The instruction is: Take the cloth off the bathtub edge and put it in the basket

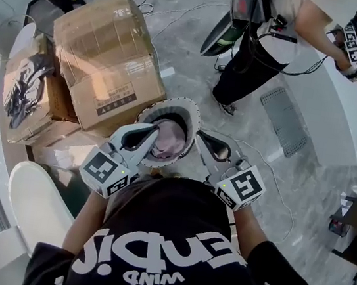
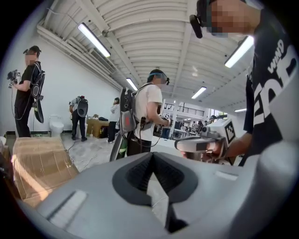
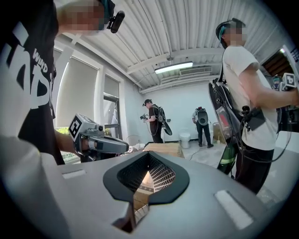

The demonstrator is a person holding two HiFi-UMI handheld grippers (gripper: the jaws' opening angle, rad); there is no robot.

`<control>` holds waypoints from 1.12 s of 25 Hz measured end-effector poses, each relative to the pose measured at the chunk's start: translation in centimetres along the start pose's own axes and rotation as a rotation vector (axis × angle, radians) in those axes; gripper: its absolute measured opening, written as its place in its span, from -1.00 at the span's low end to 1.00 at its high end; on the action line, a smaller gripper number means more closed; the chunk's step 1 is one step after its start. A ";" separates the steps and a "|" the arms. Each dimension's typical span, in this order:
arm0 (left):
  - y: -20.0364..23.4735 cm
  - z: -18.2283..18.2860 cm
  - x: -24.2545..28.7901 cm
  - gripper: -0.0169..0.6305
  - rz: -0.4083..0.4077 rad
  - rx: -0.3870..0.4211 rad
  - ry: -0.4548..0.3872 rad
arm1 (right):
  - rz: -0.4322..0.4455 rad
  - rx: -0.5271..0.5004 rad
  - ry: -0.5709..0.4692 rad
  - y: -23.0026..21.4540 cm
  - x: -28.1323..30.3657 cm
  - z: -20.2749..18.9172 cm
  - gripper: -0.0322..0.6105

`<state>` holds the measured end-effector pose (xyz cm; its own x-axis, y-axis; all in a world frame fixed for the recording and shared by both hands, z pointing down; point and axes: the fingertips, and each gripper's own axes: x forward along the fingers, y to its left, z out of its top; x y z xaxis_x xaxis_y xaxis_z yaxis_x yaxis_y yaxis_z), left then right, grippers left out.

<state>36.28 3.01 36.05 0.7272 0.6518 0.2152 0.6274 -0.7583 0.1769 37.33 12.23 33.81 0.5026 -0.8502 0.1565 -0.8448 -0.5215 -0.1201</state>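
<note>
A pinkish cloth (image 1: 168, 138) lies bunched inside the round white perforated basket (image 1: 190, 109) on the floor, straight ahead of me in the head view. My left gripper (image 1: 155, 130) hangs over the basket's left rim and my right gripper (image 1: 201, 135) over its right rim. Both are shut with nothing between their jaws. In the left gripper view the shut left gripper (image 2: 153, 157) points level across the room, with the right gripper (image 2: 202, 144) beside it. The right gripper view shows the shut right gripper (image 3: 149, 157) and the left gripper (image 3: 100, 142). A white rounded tub edge (image 1: 35, 202) curves at lower left.
Large cardboard boxes (image 1: 107, 61) stand just left of the basket. A person in a white shirt (image 1: 272, 46) stands close behind it, beside a white counter (image 1: 343, 110) and a floor grate (image 1: 285, 121). Cables trail over the grey floor. More people stand further back.
</note>
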 end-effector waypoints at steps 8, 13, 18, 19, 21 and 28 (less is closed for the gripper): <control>-0.2 1.0 -0.5 -0.95 0.022 0.002 -0.058 | 0.022 -0.018 -0.041 0.8 0.7 1.1 -0.87; 0.7 0.9 -1.1 -0.95 0.072 0.004 -0.069 | 0.031 -0.025 -0.058 1.1 1.1 1.2 -0.87; 1.6 0.7 -1.7 -0.95 0.100 -0.001 -0.069 | 0.014 -0.012 -0.071 0.4 1.2 1.1 -0.87; 1.6 0.7 -1.8 -0.95 0.102 -0.002 -0.070 | 0.013 -0.011 -0.072 0.3 1.1 1.1 -0.87; 1.5 0.8 -1.8 -0.95 0.102 -0.005 -0.072 | 0.015 -0.014 -0.069 0.3 1.0 1.2 -0.87; 1.3 0.8 -1.6 -0.95 0.105 -0.020 -0.077 | 0.031 -0.013 -0.058 0.6 1.0 1.0 -0.87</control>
<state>36.15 0.96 35.13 0.8085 0.5667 0.1590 0.5414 -0.8220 0.1767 37.47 11.01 32.95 0.4859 -0.8688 0.0958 -0.8621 -0.4944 -0.1114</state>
